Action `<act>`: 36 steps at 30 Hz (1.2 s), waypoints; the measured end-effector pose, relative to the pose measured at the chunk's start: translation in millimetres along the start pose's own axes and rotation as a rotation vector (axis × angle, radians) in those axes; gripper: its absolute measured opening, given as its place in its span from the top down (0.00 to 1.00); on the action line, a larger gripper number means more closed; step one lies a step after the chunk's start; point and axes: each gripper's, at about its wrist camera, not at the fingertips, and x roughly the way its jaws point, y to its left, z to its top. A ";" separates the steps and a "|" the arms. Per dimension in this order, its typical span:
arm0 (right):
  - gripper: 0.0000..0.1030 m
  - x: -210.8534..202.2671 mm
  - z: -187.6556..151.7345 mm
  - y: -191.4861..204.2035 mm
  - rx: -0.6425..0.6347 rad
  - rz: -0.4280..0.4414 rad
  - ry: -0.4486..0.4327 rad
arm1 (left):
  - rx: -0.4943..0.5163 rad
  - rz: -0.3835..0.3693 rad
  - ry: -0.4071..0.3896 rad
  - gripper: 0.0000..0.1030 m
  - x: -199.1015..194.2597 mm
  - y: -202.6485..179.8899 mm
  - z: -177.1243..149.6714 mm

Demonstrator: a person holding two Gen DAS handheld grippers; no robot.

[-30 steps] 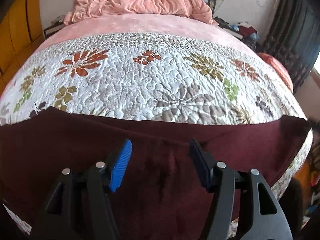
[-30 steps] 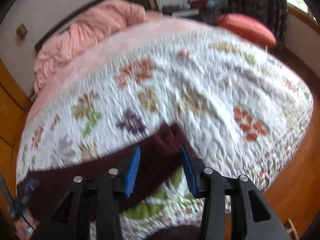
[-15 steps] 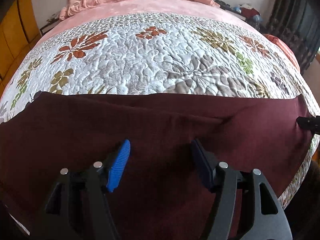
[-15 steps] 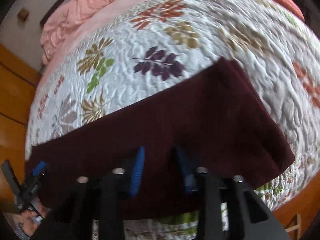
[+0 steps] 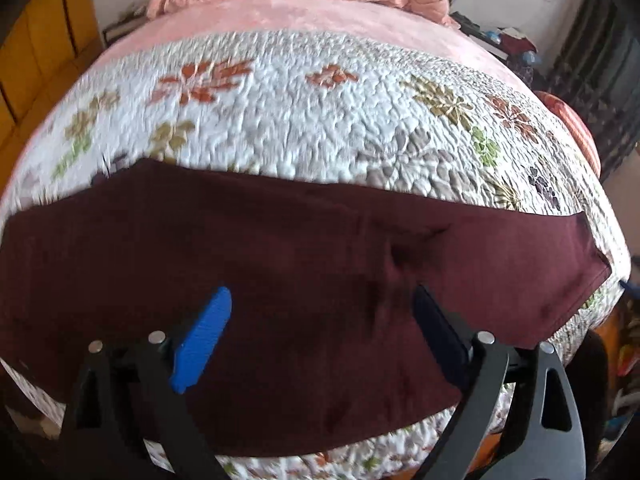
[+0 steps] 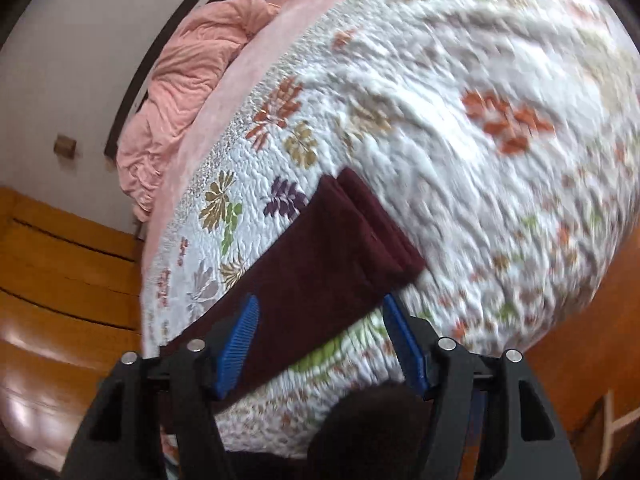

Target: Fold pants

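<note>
I count one pair of maroon pants (image 5: pixel 304 264) spread flat under my claws, folded lengthwise so two stacked leg ends show beyond my right claw. One floral quilt (image 5: pixel 320 120) lies past the pants, ahead of both claws. One pink sheet (image 5: pixel 320 16) runs beyond the quilt, and one bunched pink blanket (image 6: pixel 180 92) sits at the far end, up and left of my right claw. One orange striped pillow (image 5: pixel 572 120) lies far right of my left claw. I carry two claws: left claw (image 5: pixel 320 320) and right claw (image 6: pixel 320 332), each with two fingers.
</note>
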 end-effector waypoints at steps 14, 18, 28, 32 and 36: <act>0.36 53.6 3.8 -33.9 0.116 0.090 0.009 | -0.029 0.004 0.074 0.11 9.7 -0.2 -10.0; 0.36 60.9 11.4 -24.0 0.078 0.125 -0.009 | -0.028 0.000 0.087 0.11 12.3 -4.4 -11.1; 0.72 72.7 10.7 -12.8 0.022 0.061 -0.012 | -0.095 -0.011 0.086 0.11 36.9 -24.9 -14.6; 0.81 61.0 13.4 -19.2 0.101 0.186 -0.048 | -0.038 0.030 0.074 0.11 42.5 -29.2 -15.6; 0.84 37.5 21.7 11.2 0.023 0.272 -0.096 | -0.089 0.021 -0.020 0.11 20.7 -16.8 -8.2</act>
